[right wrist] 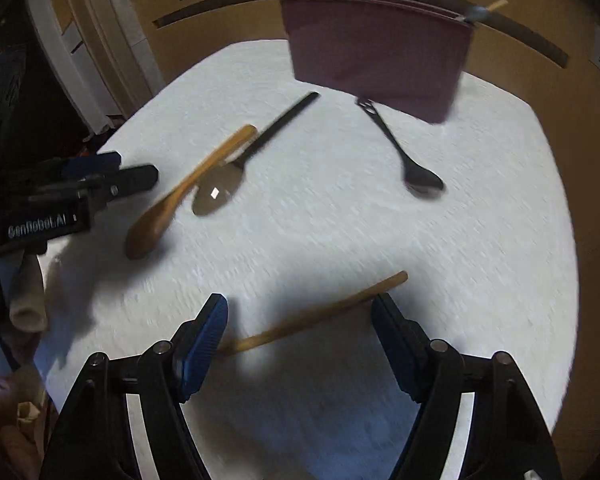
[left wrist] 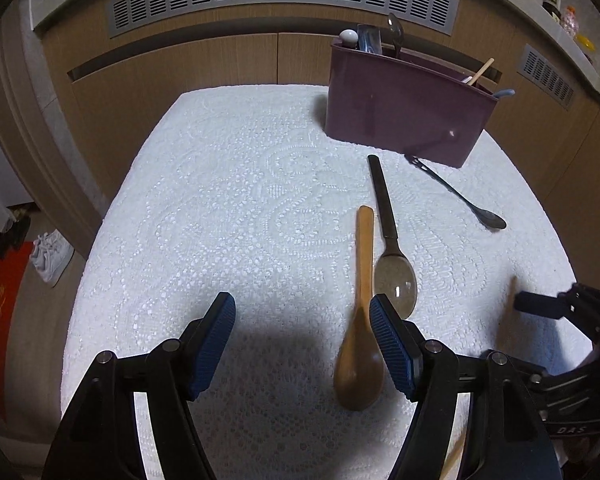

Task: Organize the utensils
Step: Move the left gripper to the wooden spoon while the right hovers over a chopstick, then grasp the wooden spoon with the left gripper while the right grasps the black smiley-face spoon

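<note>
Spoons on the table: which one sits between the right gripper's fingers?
The thin wooden utensil, lying alone across the open right gripper. The wooden spoon, clear-bowl spoon and small black spoon lie farther off.

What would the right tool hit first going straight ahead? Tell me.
Probably the wooden stick lying across between the open right tool fingers on the white cloth; height above it is unclear.

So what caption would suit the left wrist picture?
Open left gripper hovering beside a wooden spoon on the lace tablecloth, purple utensil holder behind.
</note>
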A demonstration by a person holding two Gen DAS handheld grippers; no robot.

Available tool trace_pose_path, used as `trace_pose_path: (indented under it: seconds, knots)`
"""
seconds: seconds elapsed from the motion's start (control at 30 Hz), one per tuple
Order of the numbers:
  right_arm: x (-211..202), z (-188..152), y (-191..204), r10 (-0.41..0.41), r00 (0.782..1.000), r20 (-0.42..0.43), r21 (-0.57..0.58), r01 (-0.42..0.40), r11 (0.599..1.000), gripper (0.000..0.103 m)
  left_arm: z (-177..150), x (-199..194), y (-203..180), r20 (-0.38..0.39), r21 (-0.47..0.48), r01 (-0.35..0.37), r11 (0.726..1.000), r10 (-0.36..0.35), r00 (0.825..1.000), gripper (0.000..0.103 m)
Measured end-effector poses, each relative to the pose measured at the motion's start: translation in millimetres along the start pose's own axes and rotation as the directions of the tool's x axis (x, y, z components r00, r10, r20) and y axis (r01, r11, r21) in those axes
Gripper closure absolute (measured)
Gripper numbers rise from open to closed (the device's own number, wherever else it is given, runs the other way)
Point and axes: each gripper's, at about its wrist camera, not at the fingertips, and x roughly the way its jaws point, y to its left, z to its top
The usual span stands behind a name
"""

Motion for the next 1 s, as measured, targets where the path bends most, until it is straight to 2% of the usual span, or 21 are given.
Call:
trace_pose_path:
  seconds: [0.13,0.3,0.47,0.6,0.63,0.73,0.83,1.0]
  knots:
    - [10.7,12.5,16.8,-0.015,1.000,0.017,-0.071,0.016,0.997,0.030,1.2,3.8,2.5,-0.010,-0.004,-0.008,1.000,0.008,1.000,0.033]
    - [6.8,2.6,15.8,-0.028,0.999,0.016,-0.147,0.030,0.989,0.030,3.3,11.0,3.9,-0.026,-0.005,-0.011,1.000,0.011,1.000,0.033]
    - [-5.6,-13.8,-11.0,-0.082,0.996,0.022,-0.156,0.084,0.984,0.022,3.7,18.3,1.2,-0.038,0.003,-0.011,1.000,0.011,0.999,0.033]
    - [-10.1,-15.6,-36.6,-0.128,0.991,0.029,-0.108,0.131,0.986,0.022,2.8,20.8,-2.6,-0.046,0.013,-0.015,1.000,0.015,0.999,0.033]
    - [-11.2,-15.3,-40.4,-0.139,0.990,0.028,-0.091,0.141,0.986,0.024,2.3,20.4,-2.7,-0.046,0.015,-0.015,1.000,0.016,0.999,0.033]
    - [-13.3,-13.8,-42.2,-0.115,0.993,0.029,-0.036,0.116,0.993,0.047,2.8,19.8,-4.0,-0.047,0.018,-0.021,1.000,0.022,0.999,0.033]
    - [-14.2,-15.4,-23.5,-0.096,0.994,0.057,-0.080,0.100,0.992,0.071,3.4,18.6,-4.1,-0.044,0.020,-0.022,1.000,0.023,0.999,0.033]
    - [-10.5,-6.9,4.2,-0.028,0.998,0.056,-0.145,0.036,0.989,0.072,5.2,15.1,-0.8,-0.039,0.023,-0.020,1.000,0.021,0.999,0.033]
